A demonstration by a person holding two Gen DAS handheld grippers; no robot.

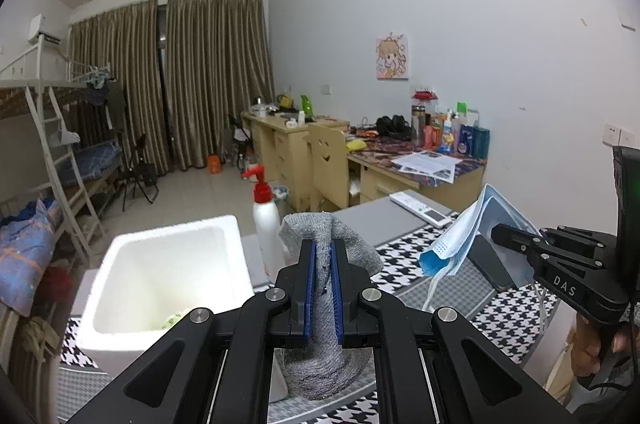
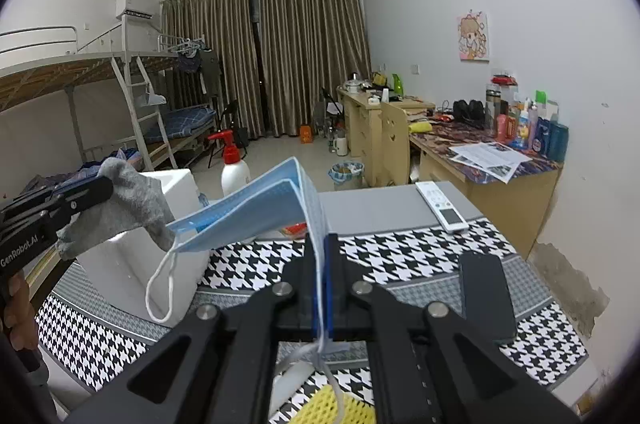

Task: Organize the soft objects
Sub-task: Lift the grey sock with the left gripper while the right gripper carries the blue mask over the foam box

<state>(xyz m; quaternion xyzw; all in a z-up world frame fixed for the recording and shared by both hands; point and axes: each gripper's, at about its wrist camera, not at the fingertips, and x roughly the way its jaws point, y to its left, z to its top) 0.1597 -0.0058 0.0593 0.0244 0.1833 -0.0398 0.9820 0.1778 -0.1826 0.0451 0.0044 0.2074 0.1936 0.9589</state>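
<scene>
Both tongs loaded, white box waiting

The left tongs [image 1: 323, 276] are clamped on a grey sock [image 1: 320, 236], which hangs clear of the bench [image 1: 404, 256] just right of the white foam box [image 1: 168, 280]. The right tongs [image 2: 320, 280] are pinched on a folded blue mask [image 2: 256, 208], further right of the box, one ear loop dangling. Something greenish already lies in the bottom of the box, so my read is that both soft pieces go in there. To do it well: take the sock first, since it is nearest, carry it over the box rim, lower it inside, then release. Keep the mask high enough that its loop clears the spray bottle [image 1: 265, 220] behind the box and the black phone [image 2: 486, 298] on the bench.
</scene>
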